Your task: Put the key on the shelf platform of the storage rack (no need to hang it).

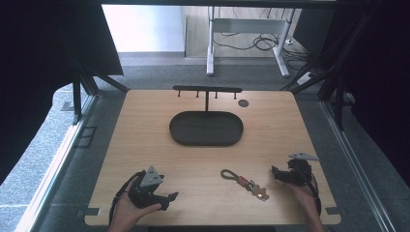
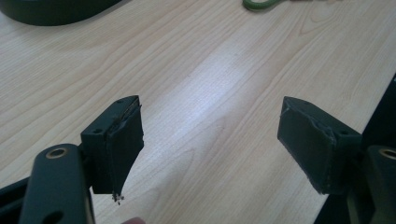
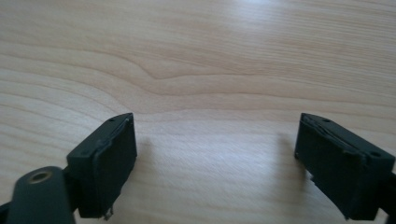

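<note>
- the left tongs (image 1: 162, 195) rest low on the wooden worktop (image 1: 145, 140), jaws apart and empty.
- the right tongs (image 1: 279, 175) sit opposite, jaws also apart, holding nothing.
- a keyring with green loop and keys (image 1: 244, 183) lies between them, untouched.
- the dark oval tray (image 1: 206, 128) and its hook stand (image 1: 207, 90) are bare; judging by this, nothing has begun.

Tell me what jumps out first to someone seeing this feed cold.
The dark oval tray at the table's middle, with a T-shaped hook rack standing at its far edge, draws the eye first. Next is the keychain, a green cord loop with a red clip and keys, lying near the front edge between the two grippers. The left gripper and right gripper both rest open over bare wood.
</note>
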A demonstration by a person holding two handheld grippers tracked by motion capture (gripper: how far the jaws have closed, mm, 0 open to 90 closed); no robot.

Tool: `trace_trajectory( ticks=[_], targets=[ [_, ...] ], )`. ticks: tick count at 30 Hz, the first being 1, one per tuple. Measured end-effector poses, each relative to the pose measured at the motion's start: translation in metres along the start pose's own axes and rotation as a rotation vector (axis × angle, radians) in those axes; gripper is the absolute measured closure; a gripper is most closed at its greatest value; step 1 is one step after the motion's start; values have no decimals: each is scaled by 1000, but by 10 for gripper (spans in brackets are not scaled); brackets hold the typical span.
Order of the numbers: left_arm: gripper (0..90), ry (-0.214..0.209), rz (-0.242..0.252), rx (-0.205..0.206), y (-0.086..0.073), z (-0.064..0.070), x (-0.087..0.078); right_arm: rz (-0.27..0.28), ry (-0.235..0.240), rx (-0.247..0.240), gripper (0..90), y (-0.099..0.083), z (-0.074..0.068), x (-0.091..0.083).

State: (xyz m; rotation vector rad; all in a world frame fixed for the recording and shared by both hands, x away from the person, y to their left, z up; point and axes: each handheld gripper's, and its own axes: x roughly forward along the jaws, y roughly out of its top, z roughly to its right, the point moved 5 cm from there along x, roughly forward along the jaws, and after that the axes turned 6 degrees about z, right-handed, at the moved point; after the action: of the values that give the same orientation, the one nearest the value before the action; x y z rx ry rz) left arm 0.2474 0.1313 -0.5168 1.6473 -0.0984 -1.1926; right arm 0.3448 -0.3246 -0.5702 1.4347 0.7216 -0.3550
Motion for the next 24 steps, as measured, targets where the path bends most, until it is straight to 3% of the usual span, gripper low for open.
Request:
trace_trajectory(
  ticks=[3,5,11,13,20,24],
  targets=[
    [231,1,-9,0,-3,0,3,36,67,25,172,0,9,-11],
    [232,1,-10,3,-4,1,3,52,72,13,179,0,11,-17],
    [231,-11,7,27,-1,9,-3,83,108,-48,222,8,0,-32],
    [231,-10,10,30,-1,10,-4,93,117,-48,237,10,-3,-36],
    [232,-11,-5,24,-2,9,0,50,158,-67,292,6,-4,-33],
    [231,-14,-10,25,-3,10,2,43,159,-72,298,5,-2,-32]
  ],
)
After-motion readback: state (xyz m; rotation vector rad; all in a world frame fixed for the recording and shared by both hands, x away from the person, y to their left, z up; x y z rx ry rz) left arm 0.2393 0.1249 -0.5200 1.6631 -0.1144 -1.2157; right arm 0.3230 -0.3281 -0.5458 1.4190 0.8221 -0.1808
